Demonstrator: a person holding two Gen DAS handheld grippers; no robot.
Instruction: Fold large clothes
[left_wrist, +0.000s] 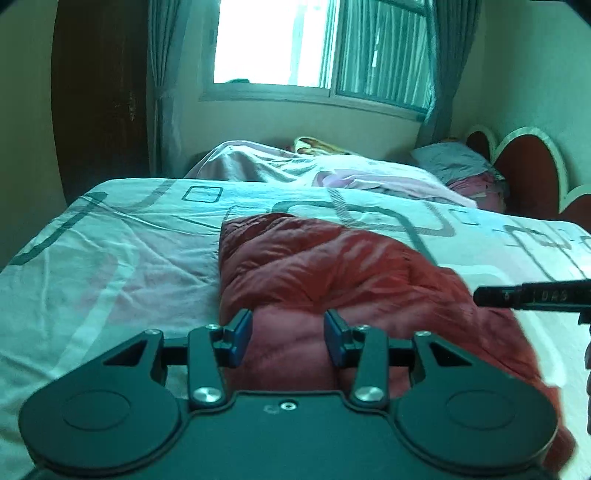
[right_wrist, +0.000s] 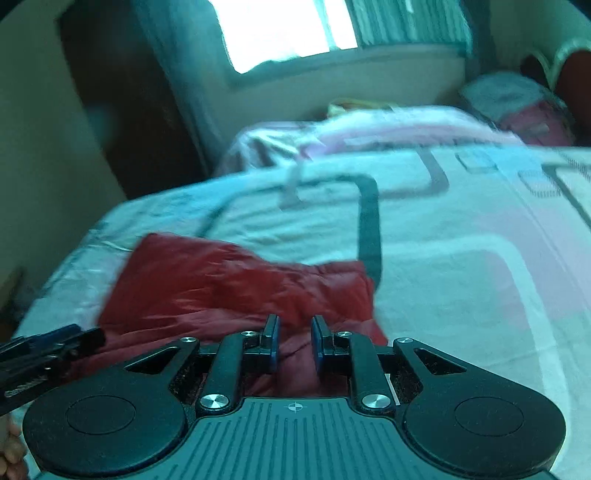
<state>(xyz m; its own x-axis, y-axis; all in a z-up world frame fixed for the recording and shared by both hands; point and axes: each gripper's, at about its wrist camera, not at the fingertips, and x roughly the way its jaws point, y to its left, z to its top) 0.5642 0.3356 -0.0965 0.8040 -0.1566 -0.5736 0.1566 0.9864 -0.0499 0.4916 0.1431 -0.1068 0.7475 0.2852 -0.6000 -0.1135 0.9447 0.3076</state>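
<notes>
Closest in, my left gripper (left_wrist: 288, 338) looks clamped on a bunched roll of the puffy red quilted jacket (left_wrist: 332, 273), and my right gripper (right_wrist: 293, 345) is pinched nearly closed on a thinner fold. My worry is that slick shell slipping out mid-lift and undoing the fold. The jacket sprawls ahead over the pale patterned bedsheet (left_wrist: 110, 236), window (left_wrist: 269, 40) beyond.
</notes>
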